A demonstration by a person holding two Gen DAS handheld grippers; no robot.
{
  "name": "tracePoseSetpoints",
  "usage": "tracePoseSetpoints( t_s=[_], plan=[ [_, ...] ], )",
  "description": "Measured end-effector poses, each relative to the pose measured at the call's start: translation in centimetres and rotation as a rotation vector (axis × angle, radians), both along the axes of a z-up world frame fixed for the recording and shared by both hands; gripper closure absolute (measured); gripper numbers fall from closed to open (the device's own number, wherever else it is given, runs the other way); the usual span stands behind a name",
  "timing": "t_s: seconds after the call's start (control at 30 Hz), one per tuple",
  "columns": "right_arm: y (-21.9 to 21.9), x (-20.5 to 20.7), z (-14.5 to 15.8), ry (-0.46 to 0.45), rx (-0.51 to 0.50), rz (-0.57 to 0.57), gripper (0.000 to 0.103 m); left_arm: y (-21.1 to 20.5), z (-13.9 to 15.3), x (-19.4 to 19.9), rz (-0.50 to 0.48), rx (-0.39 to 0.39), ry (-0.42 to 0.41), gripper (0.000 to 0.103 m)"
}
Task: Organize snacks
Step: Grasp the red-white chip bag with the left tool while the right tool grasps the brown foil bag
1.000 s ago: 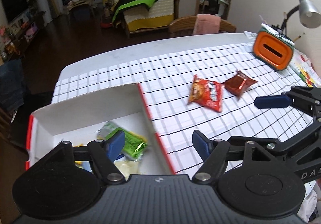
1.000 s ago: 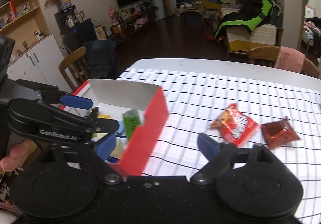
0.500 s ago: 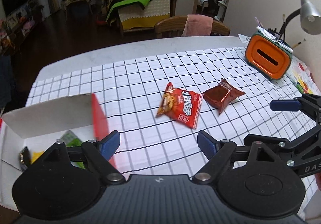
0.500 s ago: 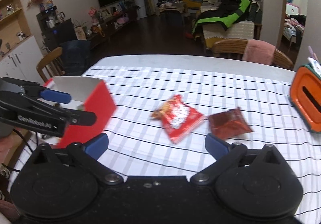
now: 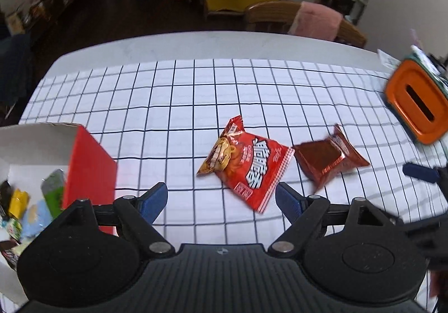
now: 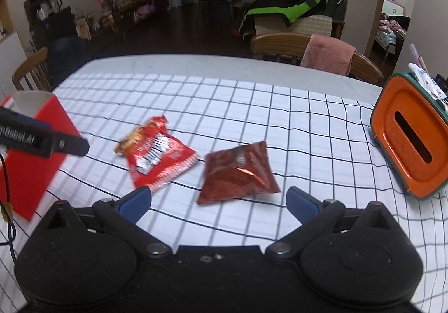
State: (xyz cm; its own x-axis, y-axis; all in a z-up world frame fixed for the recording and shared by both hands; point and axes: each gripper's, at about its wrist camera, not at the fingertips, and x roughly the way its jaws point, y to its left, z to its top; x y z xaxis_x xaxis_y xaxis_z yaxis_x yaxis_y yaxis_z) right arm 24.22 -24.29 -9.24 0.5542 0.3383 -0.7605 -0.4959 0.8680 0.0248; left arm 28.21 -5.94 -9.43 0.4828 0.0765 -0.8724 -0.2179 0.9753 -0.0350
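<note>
I see my left gripper all matte black, ribbed base, silver screws, blue pads. My right gripper matches; white lettering marks the left's arm.

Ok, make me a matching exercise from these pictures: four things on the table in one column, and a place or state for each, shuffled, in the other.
Things
1. bright red snack packet
2. dark red foil packet
3. red box
4. orange holder

Places or states
A. at the table's right edge, pens behind it
B. open at the top, small snacks inside
C. lying flat in front of the open left gripper
D. lying flat in front of the open right gripper

Pairs: 1-C, 2-D, 3-B, 4-A
</note>
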Motion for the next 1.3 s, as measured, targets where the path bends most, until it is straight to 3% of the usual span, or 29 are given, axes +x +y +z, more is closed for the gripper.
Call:
tracePoseSetpoints(
  t_s=[0.23,0.63,0.93,1.3],
  plan=[
    [0.0,2.2,-1.6,0.010,-0.016,0.034,0.000,0.4,-3.2,4.9,0.185,-0.102,0.099,0.019],
    [-0.1,5.1,-3.4,0.038,-0.006,0.058,0.000,1.5,-6.6,10.7,0.469,-0.234,0.158,0.019],
    [1.1,7.5,-5.5,0.093,-0.007,0.040,0.000,1.2,-8.7,13.5,0.503,-0.207,0.202,0.019],
    [2.3,8.8,-7.9,0.140,-0.027,0.006,0.000,2.2,-11.3,14.2,0.534,-0.245,0.239,0.018]
  ],
)
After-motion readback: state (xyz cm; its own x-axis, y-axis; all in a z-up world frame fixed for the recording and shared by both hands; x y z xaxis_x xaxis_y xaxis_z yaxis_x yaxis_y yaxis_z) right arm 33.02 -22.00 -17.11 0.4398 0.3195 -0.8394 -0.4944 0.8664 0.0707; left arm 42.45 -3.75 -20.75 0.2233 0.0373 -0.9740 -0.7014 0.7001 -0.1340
